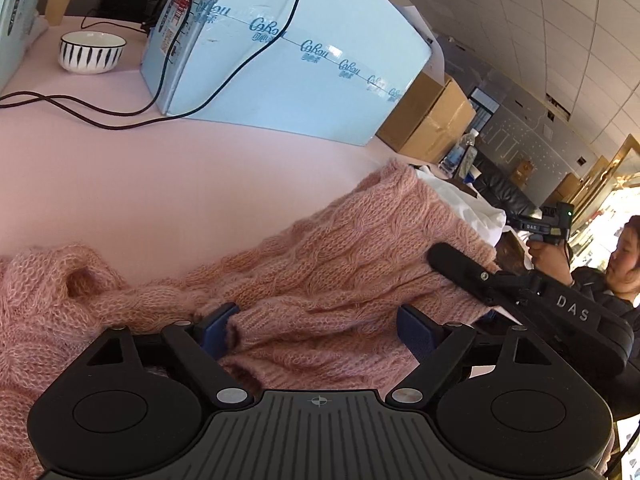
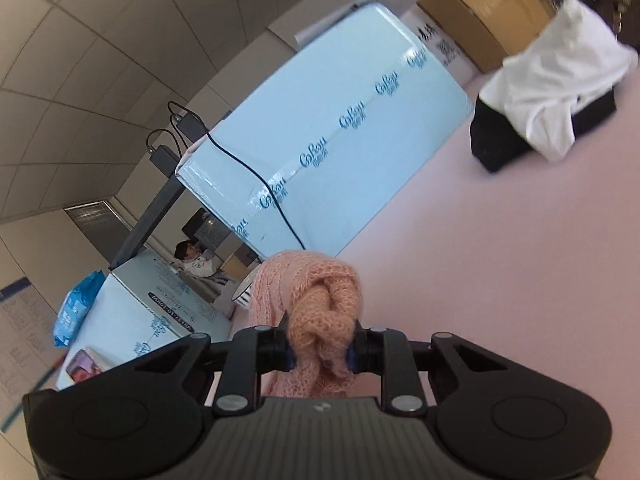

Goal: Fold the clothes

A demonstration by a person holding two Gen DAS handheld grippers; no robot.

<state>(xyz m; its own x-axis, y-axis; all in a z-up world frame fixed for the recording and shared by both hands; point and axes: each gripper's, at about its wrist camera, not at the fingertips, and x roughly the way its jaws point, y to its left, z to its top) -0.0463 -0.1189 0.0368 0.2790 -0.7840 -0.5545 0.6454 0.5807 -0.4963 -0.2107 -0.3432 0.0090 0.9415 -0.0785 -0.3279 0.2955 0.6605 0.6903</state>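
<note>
Pink table, striped bowl

We lose the pink sweater off the left edge at 9 o'clock, and its near part sits under the left gripper body at 6 o'clock. Right gripper overlaps its far hem at 3 o'clock; whether those jaws pinch cloth we cannot tell from there. In the right wrist view the bunched knit hides the pads, and the bowl behind it shows only a rim sliver at 9 o'clock. White cloth covers most of a black box; contents unknown. Carton print too blurred to read.
</note>
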